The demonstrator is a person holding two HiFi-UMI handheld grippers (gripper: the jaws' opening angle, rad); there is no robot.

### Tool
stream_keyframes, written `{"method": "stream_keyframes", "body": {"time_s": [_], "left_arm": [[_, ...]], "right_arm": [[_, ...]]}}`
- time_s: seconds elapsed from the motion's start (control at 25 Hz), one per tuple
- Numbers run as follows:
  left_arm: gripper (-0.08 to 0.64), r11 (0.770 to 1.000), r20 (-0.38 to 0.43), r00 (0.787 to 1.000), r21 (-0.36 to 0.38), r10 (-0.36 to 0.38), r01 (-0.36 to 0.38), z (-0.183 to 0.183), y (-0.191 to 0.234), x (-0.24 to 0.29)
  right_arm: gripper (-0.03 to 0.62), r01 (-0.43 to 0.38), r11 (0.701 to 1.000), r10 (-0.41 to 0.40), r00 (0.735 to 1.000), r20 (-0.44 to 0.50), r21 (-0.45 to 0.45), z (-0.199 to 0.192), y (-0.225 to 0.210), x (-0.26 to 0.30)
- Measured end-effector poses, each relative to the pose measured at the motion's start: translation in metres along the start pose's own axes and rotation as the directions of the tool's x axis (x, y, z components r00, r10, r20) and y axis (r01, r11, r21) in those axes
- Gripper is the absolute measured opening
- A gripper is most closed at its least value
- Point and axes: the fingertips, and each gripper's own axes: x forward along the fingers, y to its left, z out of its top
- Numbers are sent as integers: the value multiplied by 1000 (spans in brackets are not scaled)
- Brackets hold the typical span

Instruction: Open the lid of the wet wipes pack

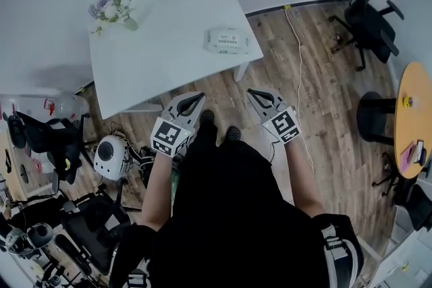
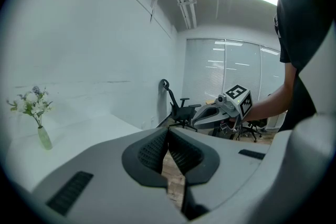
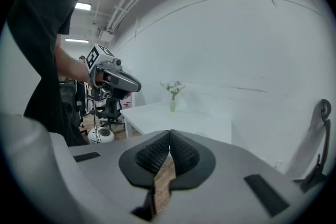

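Observation:
A white wet wipes pack (image 1: 226,40) lies flat near the right edge of the white table (image 1: 169,17), lid down. My left gripper (image 1: 198,98) hangs over the floor just off the table's near edge, shut and empty. My right gripper (image 1: 251,93) hovers beside it, to the right of the table leg, also shut with nothing held. Both are well short of the pack. In the left gripper view the jaws (image 2: 168,131) meet at the tips, and the right gripper (image 2: 195,121) shows beyond. In the right gripper view the jaws (image 3: 169,135) are closed, with the left gripper (image 3: 137,84) at left.
A small vase of flowers (image 1: 111,10) stands at the table's far left. A white cable (image 1: 299,71) runs along the wooden floor. Black office chairs (image 1: 368,17) stand at the right, next to a round wooden table (image 1: 413,118). Cluttered gear and a white round device (image 1: 111,157) sit at the left.

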Motion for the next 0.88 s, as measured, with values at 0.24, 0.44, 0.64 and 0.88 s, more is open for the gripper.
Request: {"method": "stream_keyframes", "body": {"time_s": [0.24,0.44,0.64,0.88], "left_arm": [[24,1000,10,1000,0,-22,22,1,15,13],[23,999,12,998,-7,-54,54,0,36,27],[23,996,22,995,0,-93,93,11,64,48],[25,989,20,988,9,-151,151,16,111,77]], "right_arm": [[17,17,1000,-17,1000,-6,0,1,-10,11],[17,43,999,-42,999,-23,6,5,-18,24],[17,82,997,-81,996,-48,7,13,-44,42],[17,120,993,-120,990,-69,4,25,-75,80]]}}
